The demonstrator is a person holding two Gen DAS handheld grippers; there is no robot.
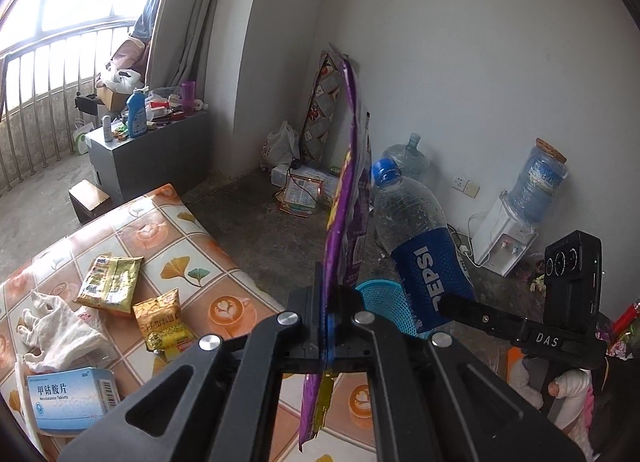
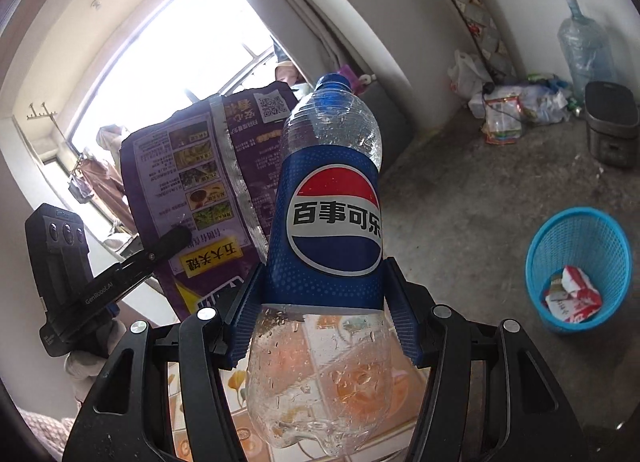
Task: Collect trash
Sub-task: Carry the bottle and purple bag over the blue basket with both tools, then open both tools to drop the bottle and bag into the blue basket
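Pinching a flat purple snack bag [image 1: 347, 197] edge-on, your left gripper [image 1: 329, 316] is fully closed on it. Your right gripper [image 2: 320, 316] sits part-open, pads clamped on an empty Pepsi bottle [image 2: 330, 217], cap up. Both held off the table's [image 1: 168, 234] far edge — blue basket [image 2: 580, 262] on the floor, wrapper inside. Yellow packets [image 1: 132, 298] near the table's middle.
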